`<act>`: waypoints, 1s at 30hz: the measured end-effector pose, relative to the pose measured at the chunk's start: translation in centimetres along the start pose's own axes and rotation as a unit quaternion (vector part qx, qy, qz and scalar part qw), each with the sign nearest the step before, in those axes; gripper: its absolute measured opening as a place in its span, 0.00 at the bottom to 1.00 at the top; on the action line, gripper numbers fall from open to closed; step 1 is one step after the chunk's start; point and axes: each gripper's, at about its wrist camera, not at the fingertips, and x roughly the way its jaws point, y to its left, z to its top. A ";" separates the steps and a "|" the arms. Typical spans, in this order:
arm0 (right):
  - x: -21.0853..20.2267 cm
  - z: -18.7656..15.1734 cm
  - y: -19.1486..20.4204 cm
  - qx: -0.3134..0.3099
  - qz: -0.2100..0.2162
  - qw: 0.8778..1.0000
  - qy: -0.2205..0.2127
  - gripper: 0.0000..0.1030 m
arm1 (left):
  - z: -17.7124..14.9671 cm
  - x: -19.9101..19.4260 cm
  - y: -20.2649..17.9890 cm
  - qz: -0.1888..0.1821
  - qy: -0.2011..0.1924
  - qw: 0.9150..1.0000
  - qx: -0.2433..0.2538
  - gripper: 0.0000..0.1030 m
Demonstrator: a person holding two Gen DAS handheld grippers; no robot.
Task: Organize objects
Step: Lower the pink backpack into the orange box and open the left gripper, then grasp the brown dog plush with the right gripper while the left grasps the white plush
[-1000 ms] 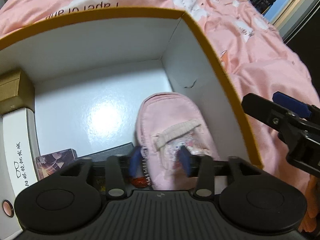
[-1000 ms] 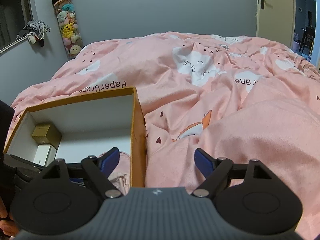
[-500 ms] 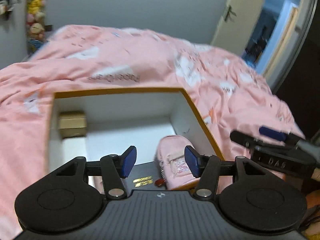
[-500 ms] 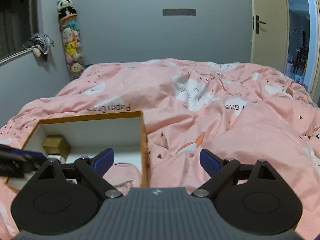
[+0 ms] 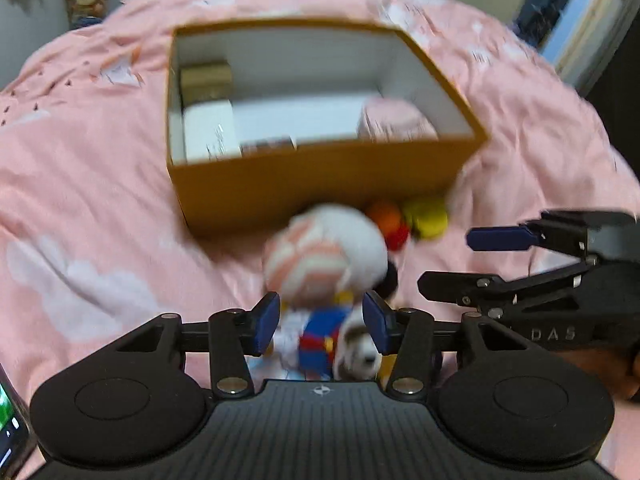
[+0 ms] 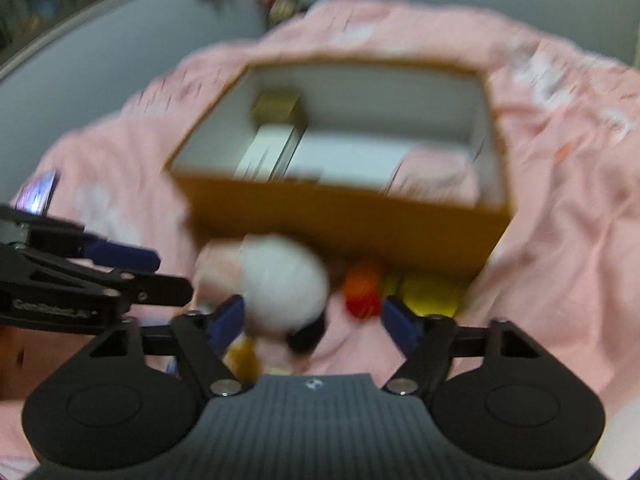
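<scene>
Two handheld grippers have pulled back from inside the open orange-brown cardboard box with white inner walls [image 5: 320, 176], which sits on a pink printed bedspread [image 5: 80, 208]; both now hover over the loose toys lying just in front of the box's near wall. The left gripper [image 5: 320, 322] has just been narrowing its blue-padded jaws, which stand half open around, but not visibly pressing, a plush doll with a white and pink striped head and blue clothes [image 5: 324, 256]. The right gripper [image 6: 316, 322] has also just been closing; it stays fairly wide, one pad beside the doll's head, holding nothing as far as the blur lets me tell. This suggests the next pick is the doll. A soft pink pouch [image 5: 396, 120] already lies in the box's right near corner, a gold carton [image 5: 206, 78] and a white carton [image 5: 208, 132] along its left side, leaving the middle floor free. Small orange, red and yellow toys [image 5: 404, 220] crowd the box's near wall, so the lift must clear that rim.
</scene>
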 end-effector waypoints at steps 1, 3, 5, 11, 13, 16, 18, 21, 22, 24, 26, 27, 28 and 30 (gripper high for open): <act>0.1 -0.4 0.3 0.000 0.010 1.000 0.013 0.66 | -0.4 0.1 -0.1 0.000 0.005 1.000 0.009 0.55; 0.4 -1.0 0.7 -0.004 0.029 0.999 0.039 0.66 | -1.5 0.1 -0.1 0.001 0.012 1.000 0.021 0.55; 0.6 -1.6 1.5 -0.010 0.034 0.998 0.059 0.67 | -2.4 0.4 -0.1 0.004 0.021 0.999 0.025 0.55; 3.1 -2.8 1.5 0.013 0.057 0.989 0.137 0.70 | -4.0 0.7 1.2 0.004 0.033 0.999 -0.004 0.55; 3.6 -3.0 1.3 0.026 0.068 0.987 0.144 0.67 | -4.0 0.4 1.3 -0.006 0.020 1.000 -0.010 0.55; 3.8 -3.1 1.3 0.041 0.078 0.987 0.133 0.53 | -3.8 0.1 1.5 -0.022 0.007 1.000 -0.017 0.55; 3.2 -2.9 1.4 0.038 0.070 0.990 0.118 0.47 | -3.7 -0.2 1.4 -0.027 -0.002 1.000 -0.014 0.55; 2.0 -2.6 1.5 0.027 0.063 0.993 0.096 0.40 | -3.6 -0.6 1.5 -0.036 -0.022 0.999 -0.023 0.55; 1.5 -2.5 1.5 0.024 0.062 0.994 0.089 0.38 | -3.6 -0.7 1.6 -0.041 -0.029 0.998 -0.028 0.55; 0.6 -2.1 1.1 0.021 0.062 0.995 0.079 0.35 | -3.5 -1.0 1.8 -0.057 -0.045 0.997 -0.033 0.55; -0.2 -1.7 0.4 0.028 0.057 0.996 0.070 0.29 | -3.4 -1.2 1.6 -0.066 -0.056 0.996 -0.025 0.55; -0.6 -1.5 0.0 0.032 0.045 0.996 0.066 0.22 | -3.3 -1.2 1.3 -0.065 -0.057 0.996 -0.018 0.55; -0.7 -1.4 -0.3 0.034 0.031 0.997 0.062 0.08 | -3.3 -1.1 1.1 -0.062 -0.057 0.996 -0.012 0.55; -0.8 -1.1 -1.3 0.046 -0.001 0.998 0.053 0.08 | -3.2 -0.7 0.7 -0.060 -0.051 0.997 -0.001 0.55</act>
